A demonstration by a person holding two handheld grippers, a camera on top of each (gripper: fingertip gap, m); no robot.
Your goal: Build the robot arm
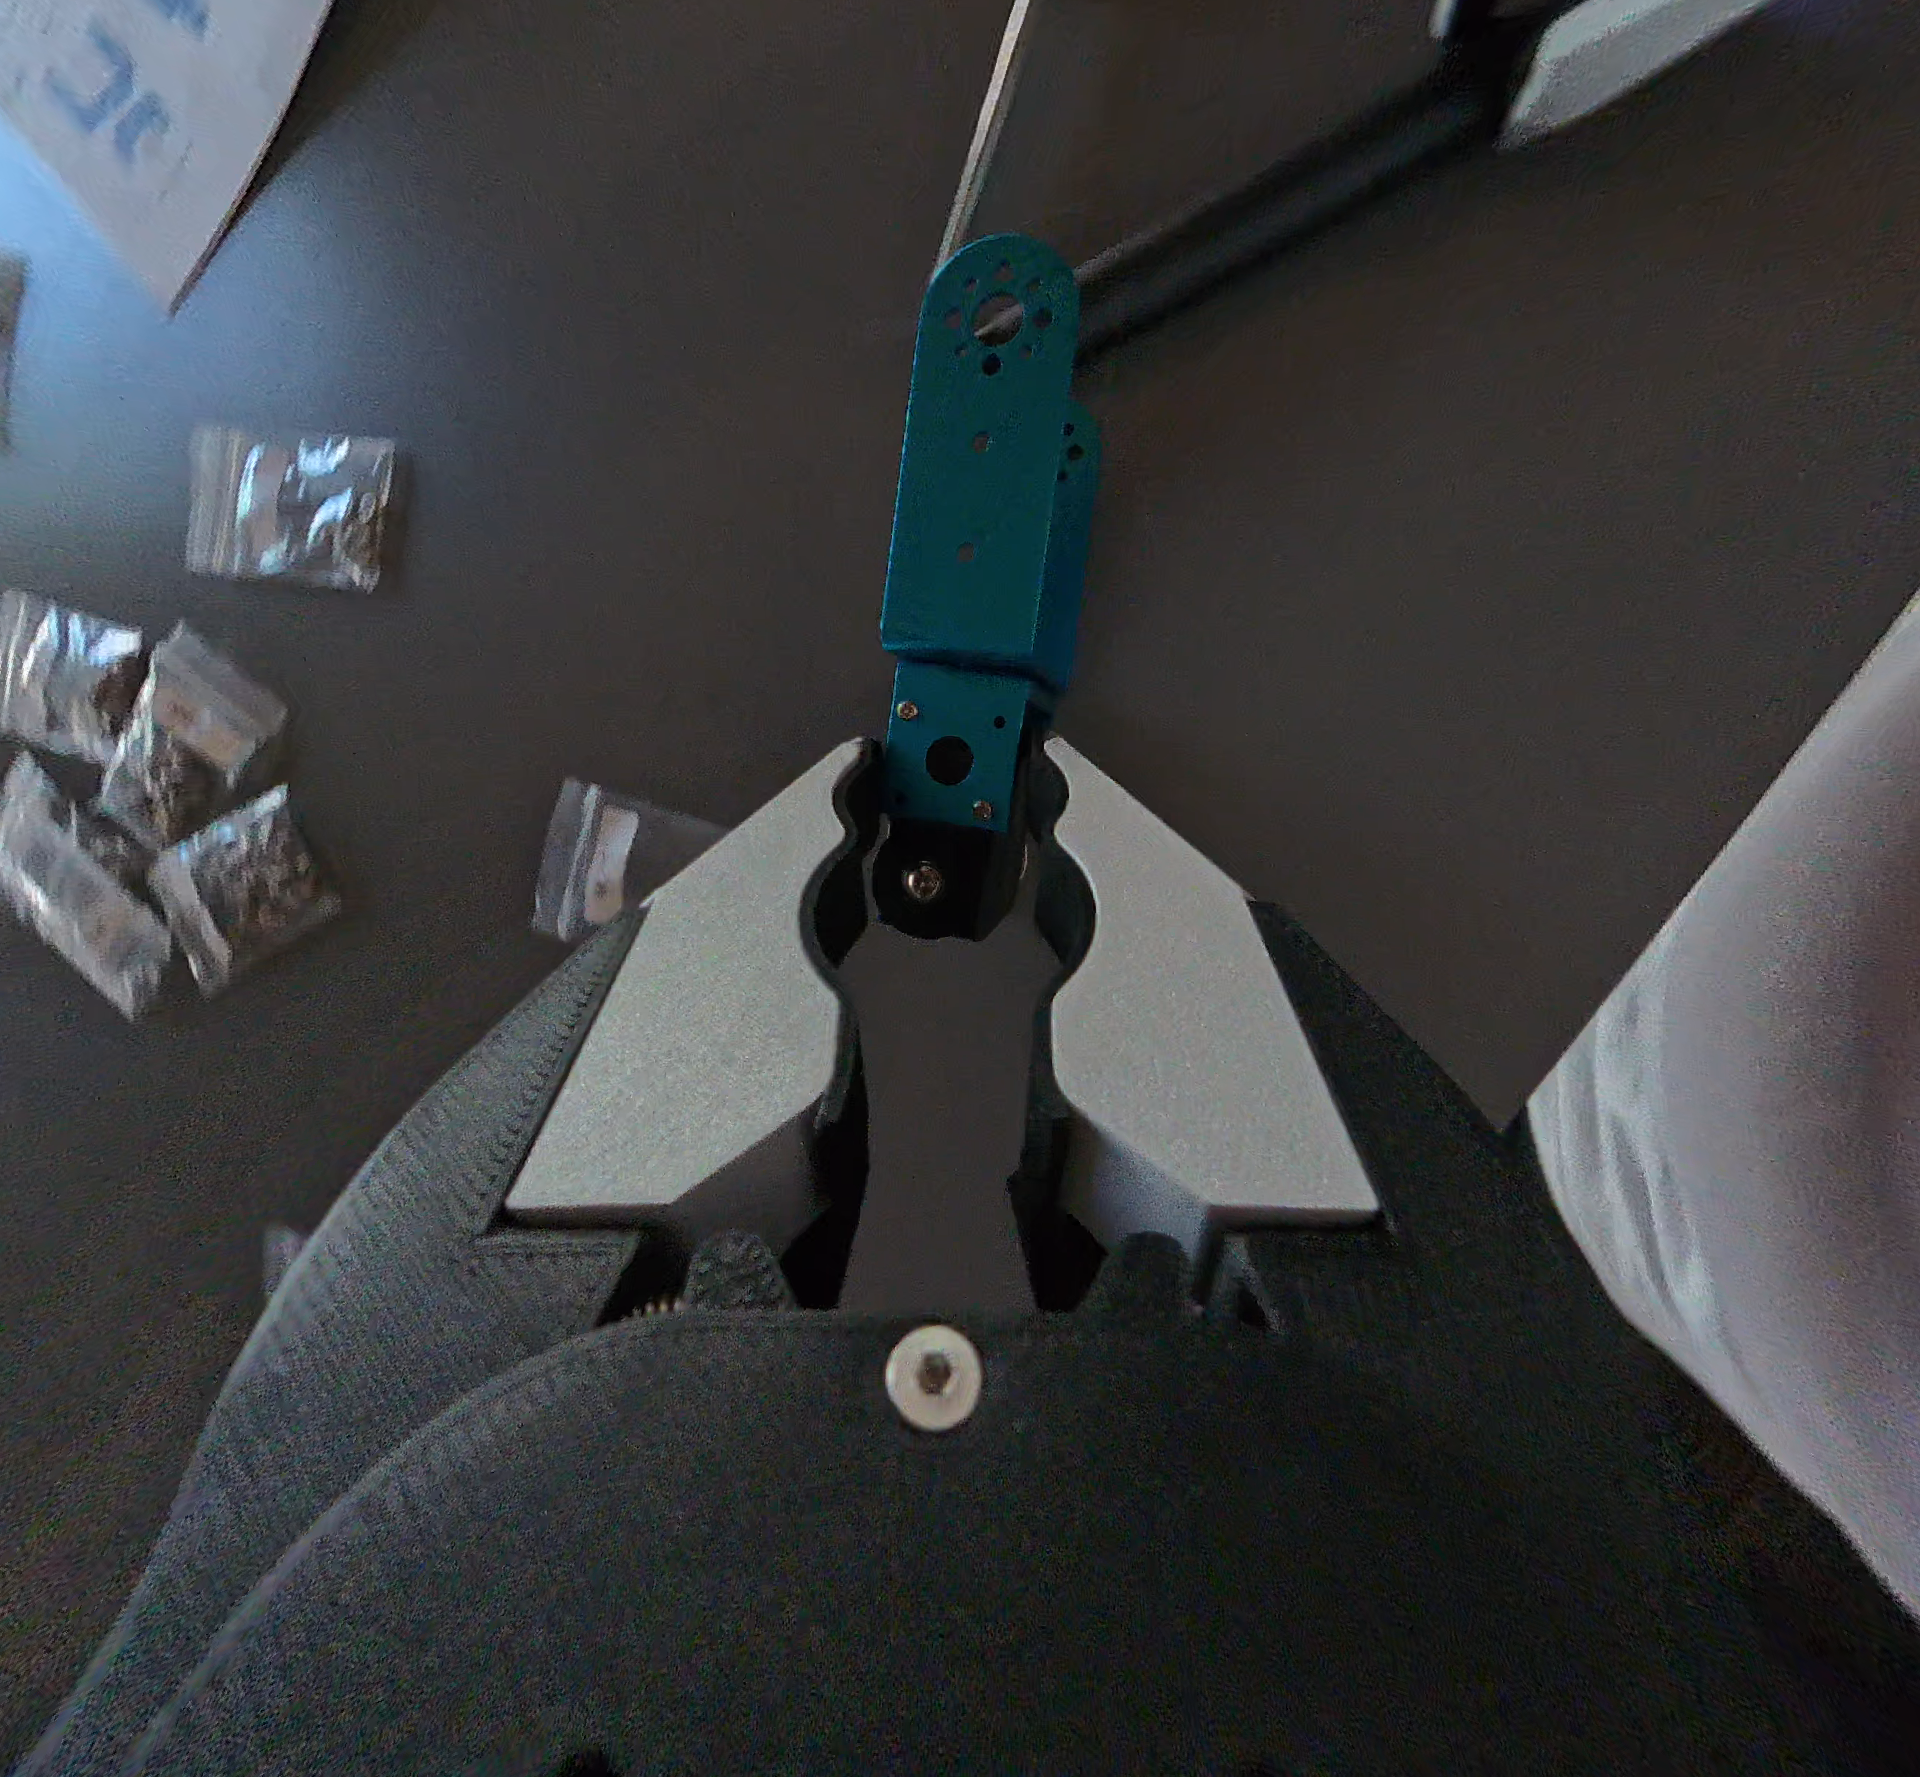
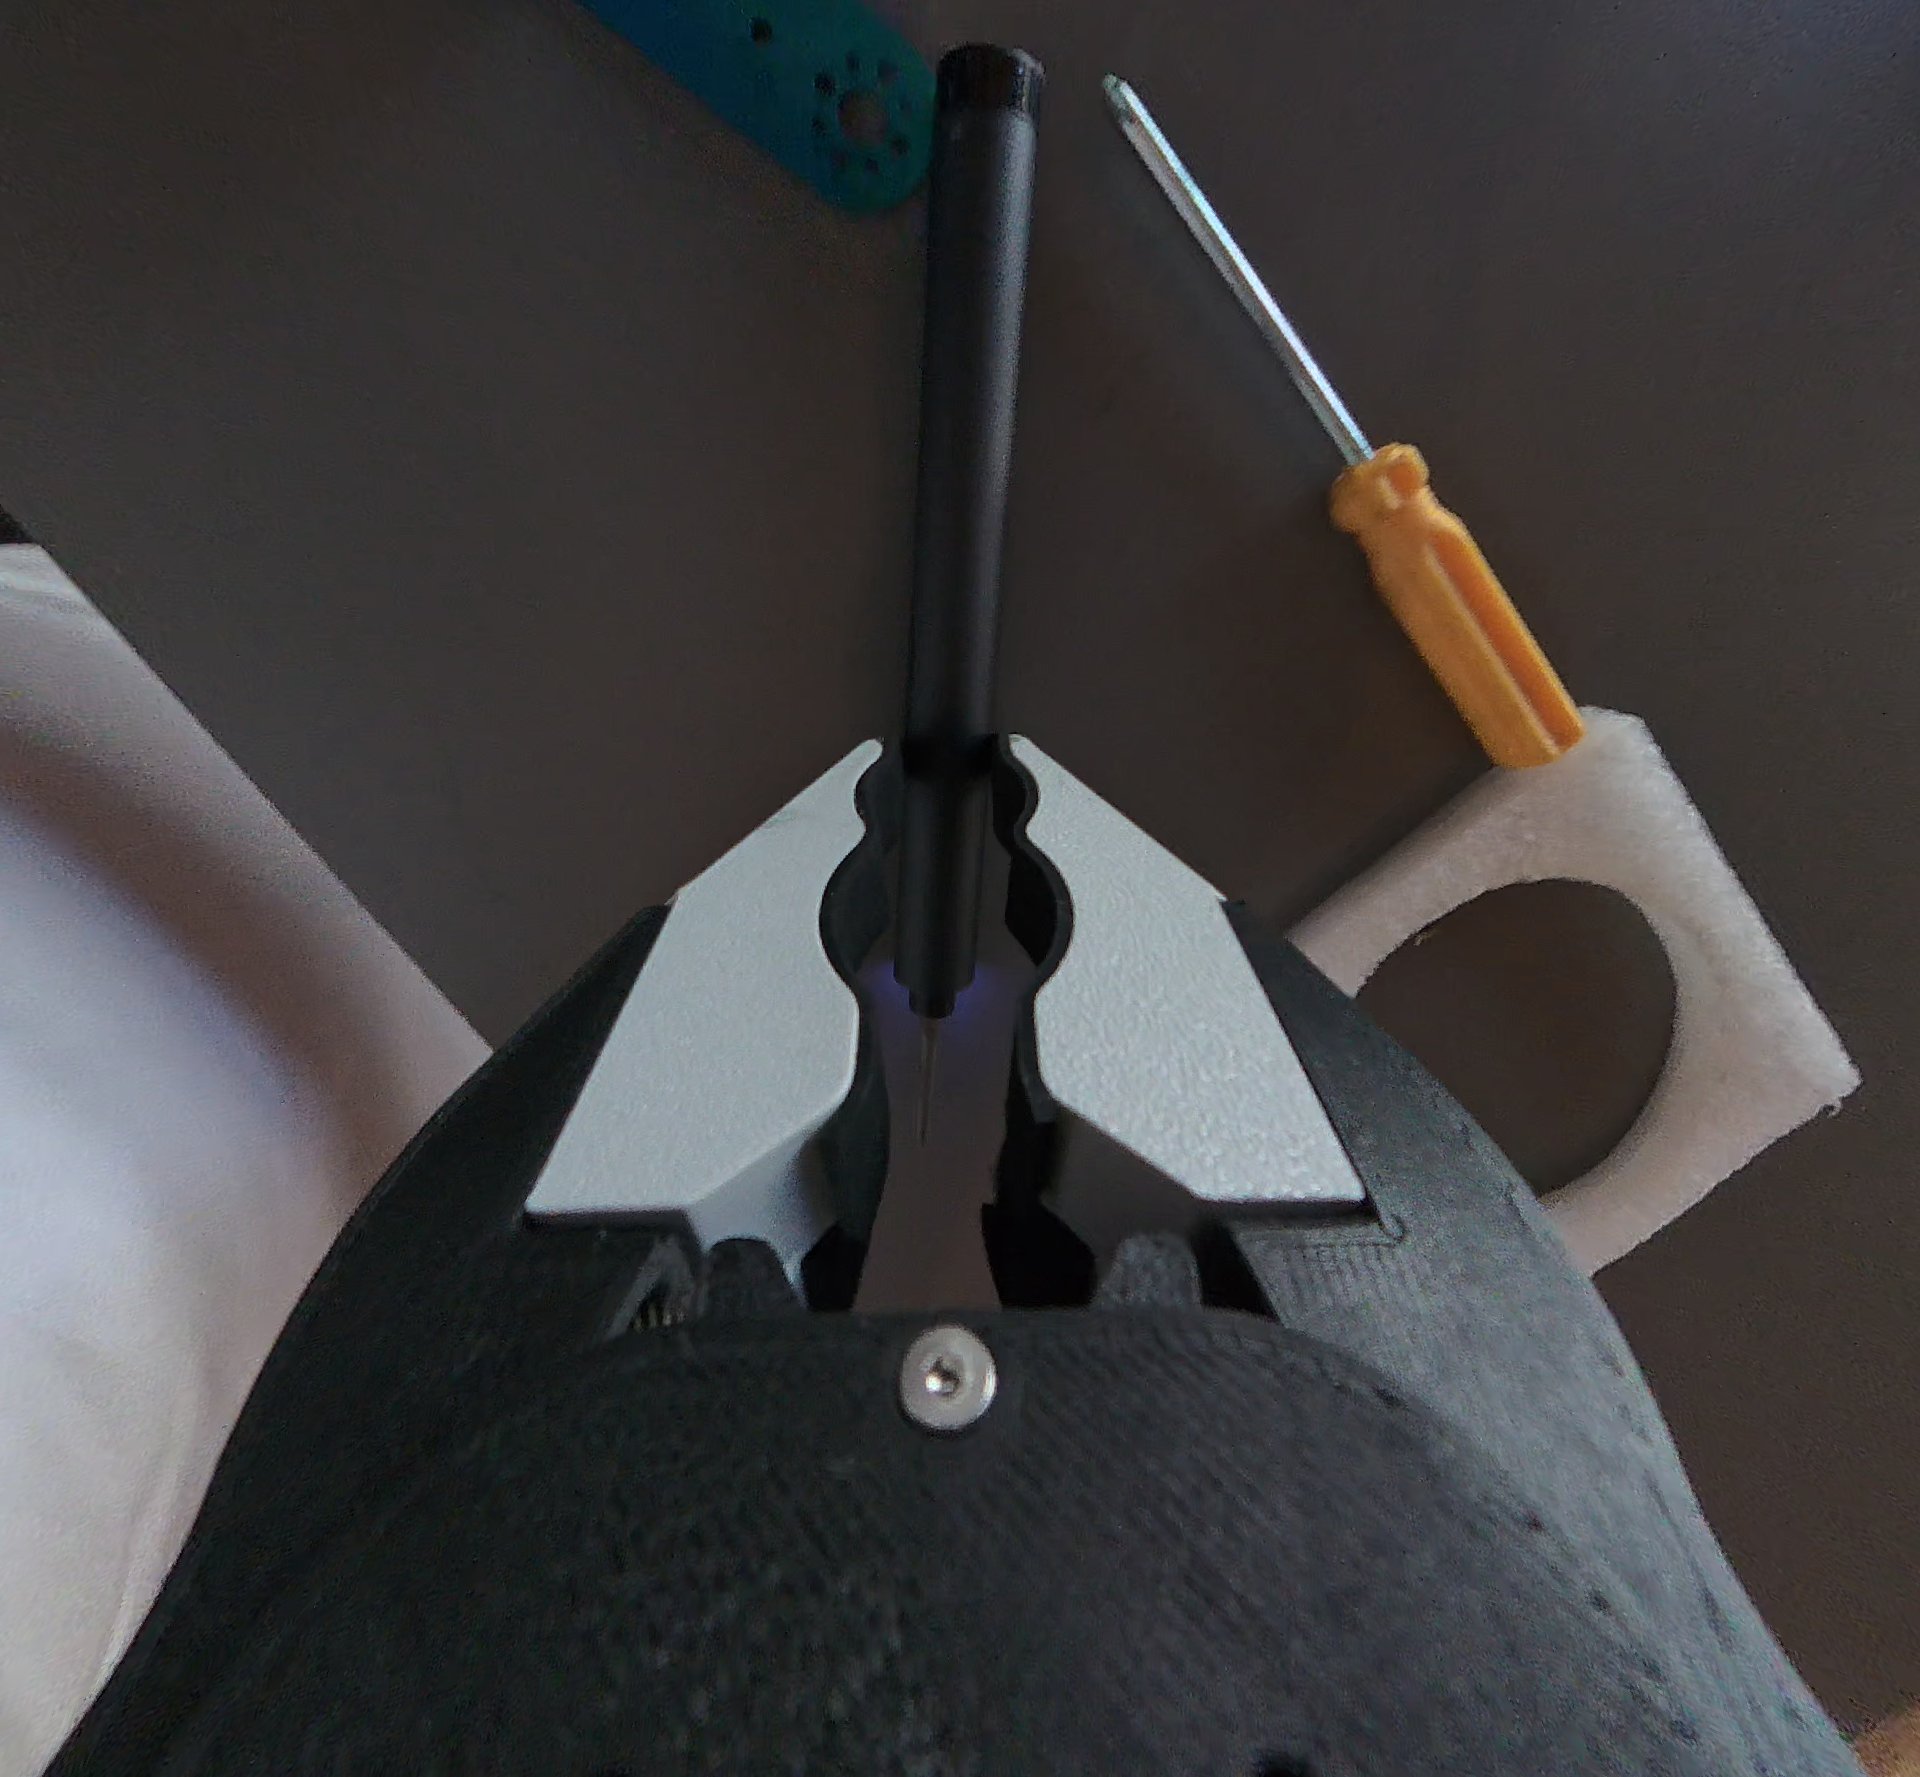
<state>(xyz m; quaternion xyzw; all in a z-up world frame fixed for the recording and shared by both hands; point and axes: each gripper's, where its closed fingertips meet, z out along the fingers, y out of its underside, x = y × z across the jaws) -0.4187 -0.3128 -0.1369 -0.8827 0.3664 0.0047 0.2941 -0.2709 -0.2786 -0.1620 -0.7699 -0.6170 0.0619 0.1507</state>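
Dark matte tabletop [image 1: 623,273] beneath 2 loaded grippers.

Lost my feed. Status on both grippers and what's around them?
Left gripper shut on teal servo bracket. Right gripper shut on black electric screwdriver, bit pointing back toward camera. Orange screwdriver and white foam piece lie right of it.

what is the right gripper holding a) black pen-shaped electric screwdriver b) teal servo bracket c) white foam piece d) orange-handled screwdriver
a: the right gripper is shut on the black pen-shaped electric screwdriver, while the orange-handled screwdriver and the white foam piece lie apart on the table.
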